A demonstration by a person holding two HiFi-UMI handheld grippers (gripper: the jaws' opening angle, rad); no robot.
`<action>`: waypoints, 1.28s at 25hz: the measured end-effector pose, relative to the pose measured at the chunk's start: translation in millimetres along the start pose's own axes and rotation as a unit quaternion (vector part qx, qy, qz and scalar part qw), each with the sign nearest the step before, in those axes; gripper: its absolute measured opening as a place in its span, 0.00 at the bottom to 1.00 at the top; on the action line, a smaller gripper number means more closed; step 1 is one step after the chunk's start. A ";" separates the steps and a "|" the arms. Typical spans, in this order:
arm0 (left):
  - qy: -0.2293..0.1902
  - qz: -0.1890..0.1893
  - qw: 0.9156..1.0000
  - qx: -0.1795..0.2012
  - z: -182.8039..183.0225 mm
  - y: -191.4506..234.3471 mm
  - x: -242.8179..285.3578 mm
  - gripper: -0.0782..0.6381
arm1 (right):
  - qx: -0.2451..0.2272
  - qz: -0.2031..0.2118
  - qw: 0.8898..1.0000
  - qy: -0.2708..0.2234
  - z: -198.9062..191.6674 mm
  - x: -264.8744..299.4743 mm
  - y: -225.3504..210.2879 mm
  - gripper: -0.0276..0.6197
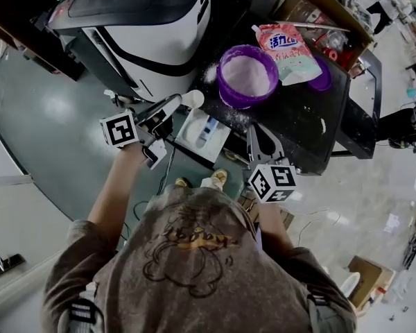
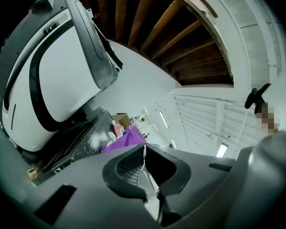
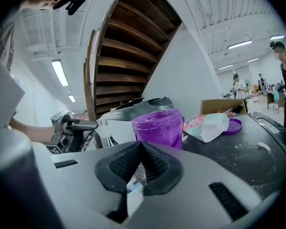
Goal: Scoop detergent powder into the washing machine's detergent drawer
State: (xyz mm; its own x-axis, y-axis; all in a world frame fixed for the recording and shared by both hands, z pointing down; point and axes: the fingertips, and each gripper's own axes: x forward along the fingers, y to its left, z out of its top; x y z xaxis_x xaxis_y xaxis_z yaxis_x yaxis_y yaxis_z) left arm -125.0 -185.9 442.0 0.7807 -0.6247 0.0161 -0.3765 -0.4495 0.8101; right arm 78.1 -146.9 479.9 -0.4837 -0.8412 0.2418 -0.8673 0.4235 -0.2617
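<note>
Your left gripper (image 1: pixel 172 108) is squeezed shut on the thin handle of a white scoop (image 1: pixel 192 99). In the left gripper view the handle shows as a thin pale strip (image 2: pixel 146 168) pinched between the dark ribbed pads. The round end of the scoop sits just past one end of the open drawer and close to the purple tub.

Your right gripper (image 1: pixel 252 127) has its jaws pressed together with nothing in them. It hangs at the front edge of the dark top (image 1: pixel 298 127), just to the right of the drawer. Each gripper carries a cube with black and white square marks.

The detergent drawer (image 1: pixel 202 134) is pulled out between your two grippers. It is white, with a small blue part inside.

A bit farther, the purple tub (image 1: pixel 247 75) stands upright on the dark top, with pale powder in it. Some spilled powder (image 1: pixel 211 72) lies on the top beside it.

Behind the tub lies a detergent bag (image 1: pixel 284 47), pink at its end, with blue Chinese writing that is too small to read fully. A purple lid (image 1: pixel 324 75) lies flat next to the bag. A cardboard box (image 1: pixel 319 16) sits behind them.

To the left stands a big white and black machine (image 1: pixel 145 33).
</note>
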 end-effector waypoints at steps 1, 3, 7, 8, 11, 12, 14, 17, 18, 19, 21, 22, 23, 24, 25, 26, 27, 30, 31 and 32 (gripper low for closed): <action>0.003 0.000 1.000 0.004 -2.7 1.0 -1.0 0.14 | 0.000 -0.003 1.000 -0.002 0.1 -1.1 0.9 0.05; 0.008 -0.001 1.000 0.012 -7.8 3.8 -3.1 0.14 | 0.000 -0.008 1.000 -0.008 0.4 -3.9 3.1 0.05; 0.015 0.004 1.000 0.012 -18.5 12.1 -5.2 0.14 | 0.001 -0.016 1.000 -0.010 -2.6 -9.4 6.3 0.05; 0.020 0.005 1.000 0.011 -22.8 14.5 -5.0 0.14 | 0.001 -0.018 1.000 -0.009 -3.8 -10.7 6.9 0.05; 0.036 0.027 0.999 0.016 -34.0 26.3 -6.1 0.14 | 0.002 -0.022 1.000 -0.010 -5.5 -13.5 8.5 0.05; 0.040 0.036 0.998 0.021 -36.8 31.3 -6.7 0.14 | 0.002 -0.023 1.000 -0.010 -5.8 -14.5 9.0 0.05; 0.048 0.052 0.997 0.033 -42.8 44.2 -8.5 0.14 | 0.001 -0.025 1.000 -0.010 -6.4 -16.8 9.5 0.05; 0.063 0.071 0.994 0.050 -50.2 55.8 -8.8 0.14 | 0.000 -0.029 1.000 -0.010 -7.3 -20.2 8.9 0.05; 0.068 0.074 0.993 0.054 -52.7 58.6 -8.1 0.14 | 0.001 -0.031 0.999 -0.009 -7.8 -21.6 7.9 0.05; 0.072 0.077 0.993 0.056 -55.1 61.5 -7.3 0.14 | 0.002 -0.034 0.999 -0.009 -8.2 -22.9 6.7 0.05; 0.083 0.084 0.991 0.061 -59.9 67.9 -5.8 0.14 | 0.003 -0.040 0.999 -0.010 -8.6 -25.3 3.9 0.05; 0.090 0.088 0.990 0.065 -62.2 70.8 -5.1 0.14 | 0.004 -0.043 0.999 -0.010 -8.3 -26.4 2.5 0.05; 0.096 0.092 0.989 0.069 -64.5 73.5 -4.6 0.14 | 0.004 -0.045 0.999 -0.011 -7.9 -27.4 1.2 0.05; 0.101 0.095 0.988 0.073 -66.7 75.9 -4.0 0.14 | 0.003 -0.048 0.999 -0.011 -7.4 -28.5 0.0 0.05; 0.106 0.099 0.987 0.076 -68.9 78.1 -3.4 0.14 | 0.003 -0.051 0.999 -0.012 -7.0 -29.6 -1.1 0.05; 0.111 0.103 0.985 0.081 -71.3 80.2 -2.7 0.14 | 0.003 -0.053 0.999 -0.012 -6.8 -30.7 -2.1 0.05; 0.117 0.108 0.983 0.088 -74.0 82.3 -1.9 0.14 | 0.004 -0.054 0.998 -0.012 -6.8 -31.6 -2.8 0.05; 0.135 0.121 0.977 0.110 -82.0 87.3 1.6 0.14 | 0.005 -0.058 0.998 -0.012 -7.7 -33.9 -4.5 0.05; 0.140 0.125 0.975 0.119 -84.1 88.6 2.8 0.14 | 0.005 -0.060 0.998 -0.012 -7.8 -34.7 -5.2 0.05; 0.145 0.130 0.972 0.128 -86.1 90.1 3.8 0.14 | 0.005 -0.061 0.998 -0.011 -7.9 -35.8 -6.1 0.05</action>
State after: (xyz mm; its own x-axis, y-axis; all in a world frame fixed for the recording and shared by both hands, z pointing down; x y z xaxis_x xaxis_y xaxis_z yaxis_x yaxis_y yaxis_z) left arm -113.0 -173.9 565.5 0.7358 -0.5498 0.3954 -0.6634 -0.4677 0.5841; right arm 99.7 -116.7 480.2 -0.3714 -0.8938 0.2514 -0.9183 0.3136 -0.2417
